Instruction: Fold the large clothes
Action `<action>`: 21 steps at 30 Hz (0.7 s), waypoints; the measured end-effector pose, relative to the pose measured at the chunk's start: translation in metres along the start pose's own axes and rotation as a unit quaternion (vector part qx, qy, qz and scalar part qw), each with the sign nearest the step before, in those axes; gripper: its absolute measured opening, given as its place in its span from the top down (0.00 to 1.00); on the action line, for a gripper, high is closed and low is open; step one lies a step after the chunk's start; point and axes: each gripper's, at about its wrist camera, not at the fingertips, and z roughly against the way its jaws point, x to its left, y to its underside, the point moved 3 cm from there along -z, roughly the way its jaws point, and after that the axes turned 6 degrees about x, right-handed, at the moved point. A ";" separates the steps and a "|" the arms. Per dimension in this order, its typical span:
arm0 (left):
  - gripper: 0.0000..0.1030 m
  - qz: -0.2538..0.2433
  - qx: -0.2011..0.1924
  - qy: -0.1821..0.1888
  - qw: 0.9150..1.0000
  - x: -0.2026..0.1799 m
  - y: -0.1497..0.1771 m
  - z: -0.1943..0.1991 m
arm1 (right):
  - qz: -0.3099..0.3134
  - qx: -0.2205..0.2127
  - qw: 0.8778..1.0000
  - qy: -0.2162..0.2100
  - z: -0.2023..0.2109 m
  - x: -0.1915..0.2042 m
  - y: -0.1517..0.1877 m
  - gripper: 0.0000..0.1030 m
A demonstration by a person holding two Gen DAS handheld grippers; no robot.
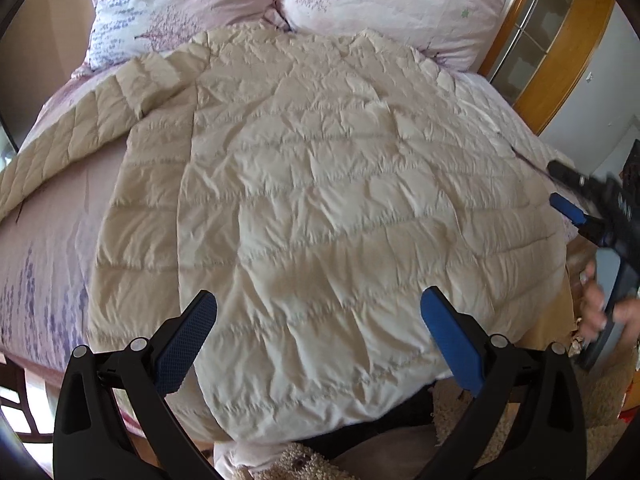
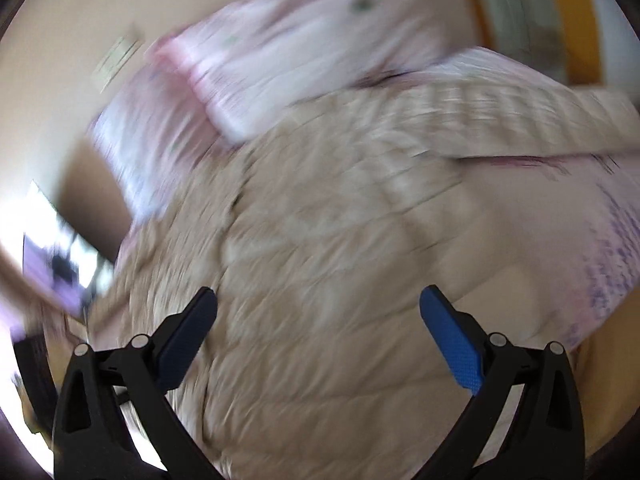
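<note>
Quilted jacket, cream and puffy, lies spread flat on the bed, collar toward the two floral pillows, hem hanging at the near edge, probably laid out this way so both sides can be reached for folding. Its one sleeve stretches out to the left across the pink sheet, unfolded. The left gripper hovers over the hem with jaws spread wide, holding nothing. Farther right, the right gripper comes in at the jacket's right edge; its own blurred view shows jaws spread and empty above the fabric. The stitched panels look crinkled, soft and slippery, likely to spring back after a fold
</note>
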 end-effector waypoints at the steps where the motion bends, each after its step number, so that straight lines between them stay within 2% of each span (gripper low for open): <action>1: 0.01 0.001 -0.003 0.003 1.000 0.003 -0.004 0.000 | -0.044 -0.012 0.999 0.002 0.004 -0.022 -0.014 0.09; 4: 0.01 0.011 -0.017 0.008 1.000 0.012 -0.015 0.000 | -0.145 -0.031 0.989 0.002 0.010 -0.076 -0.040 0.22; 7: 0.01 0.019 -0.049 0.006 0.999 0.023 -0.026 0.003 | -0.246 -0.055 0.967 0.019 0.016 -0.143 -0.066 0.35; 9: 0.01 0.021 -0.060 0.007 0.998 0.029 -0.034 0.004 | -0.292 -0.067 0.954 0.032 0.019 -0.176 -0.075 0.42; 12: 0.01 0.024 -0.074 0.004 0.997 0.041 -0.048 0.006 | -0.341 -0.093 0.934 0.057 0.026 -0.222 -0.089 0.50; 14: 0.01 0.025 -0.087 0.011 0.996 0.048 -0.058 0.006 | -0.366 -0.109 0.921 0.074 0.031 -0.244 -0.094 0.51; 21: 0.01 0.035 -0.095 0.011 0.995 0.063 -0.085 0.001 | -0.420 -0.121 0.891 0.124 0.032 -0.300 -0.108 0.59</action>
